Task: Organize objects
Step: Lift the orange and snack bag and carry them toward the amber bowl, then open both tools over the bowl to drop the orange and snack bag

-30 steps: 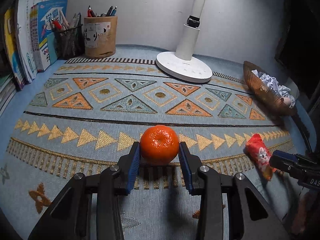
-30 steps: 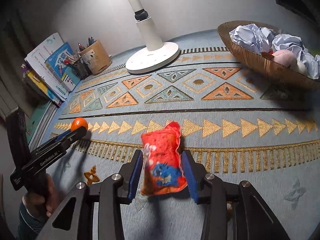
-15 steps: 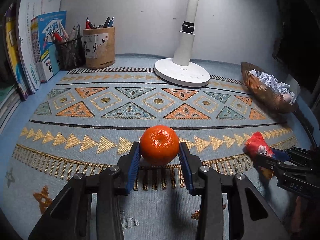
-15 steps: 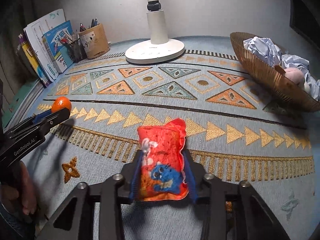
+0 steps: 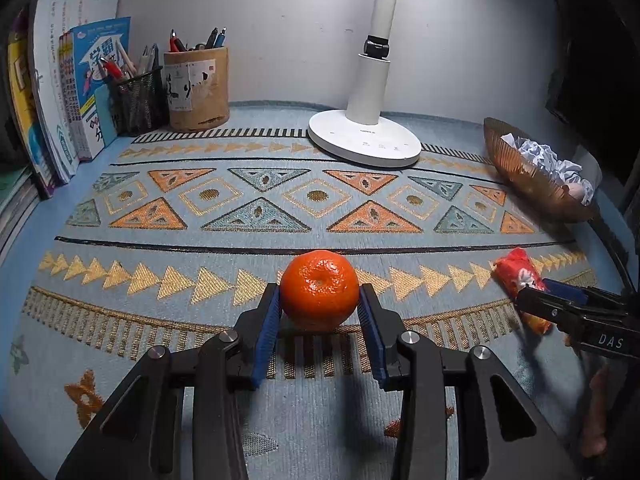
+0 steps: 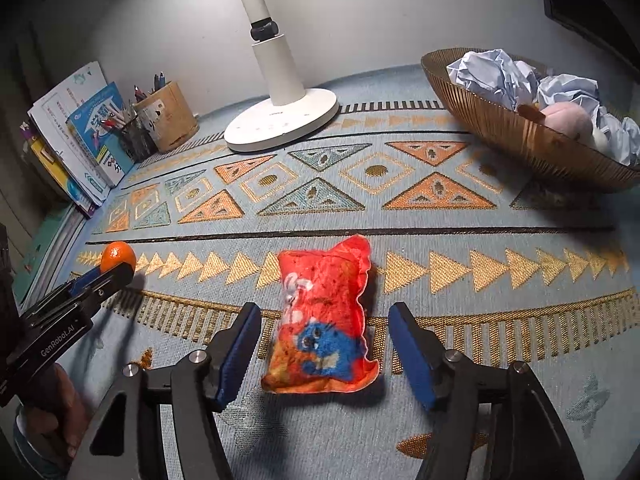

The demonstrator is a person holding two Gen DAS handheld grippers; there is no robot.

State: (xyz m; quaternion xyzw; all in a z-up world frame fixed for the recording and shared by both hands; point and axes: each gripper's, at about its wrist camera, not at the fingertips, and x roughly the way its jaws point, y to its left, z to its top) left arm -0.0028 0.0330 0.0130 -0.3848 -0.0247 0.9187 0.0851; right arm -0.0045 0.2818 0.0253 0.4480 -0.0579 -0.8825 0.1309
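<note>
An orange mandarin [image 5: 319,289] sits between the blue pads of my left gripper [image 5: 320,316], which is shut on it low over the patterned mat [image 5: 256,216]. It also shows in the right wrist view [image 6: 116,255] at the left. A red plush snack pouch [image 6: 324,320] lies on the mat between the wide-open fingers of my right gripper [image 6: 326,344], touching neither pad. The pouch [image 5: 516,276] and my right gripper [image 5: 560,304] show at the right of the left wrist view.
A white lamp base [image 5: 364,144] stands at the back middle. A woven basket [image 6: 520,136] with crumpled paper and a pink plush sits back right. Pen holders [image 5: 196,88] and upright books [image 5: 60,100] fill the back left.
My right gripper has opened and let go of the red pouch, which now lies on the mat. My left gripper still holds the mandarin.
</note>
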